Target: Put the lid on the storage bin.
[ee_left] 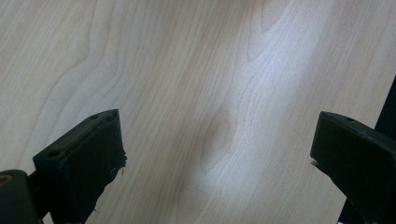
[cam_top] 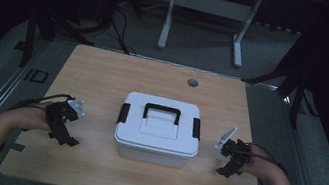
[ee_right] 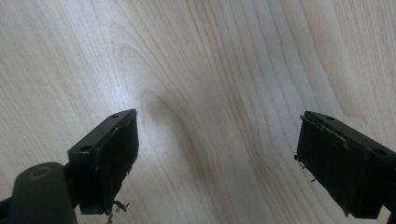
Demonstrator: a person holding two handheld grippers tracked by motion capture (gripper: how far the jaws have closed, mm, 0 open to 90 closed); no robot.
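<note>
A white plastic storage box (cam_top: 158, 131) stands in the middle of the wooden table (cam_top: 104, 77); its lid has a black handle (cam_top: 162, 113) and a black latch at each end. My left gripper (cam_top: 65, 138) rests low over the table left of the box, and my right gripper (cam_top: 225, 171) sits to the right of it. Neither touches the box. In the left gripper view the left gripper (ee_left: 217, 154) points down at bare wood with its jaws wide apart. The right gripper (ee_right: 217, 158) also stands open over bare wood in its own view.
A round grommet hole (cam_top: 192, 82) lies near the table's far edge. Beyond the table stands a white desk frame (cam_top: 207, 8) on grey floor, with dark stands at both sides. Bare tabletop surrounds the box.
</note>
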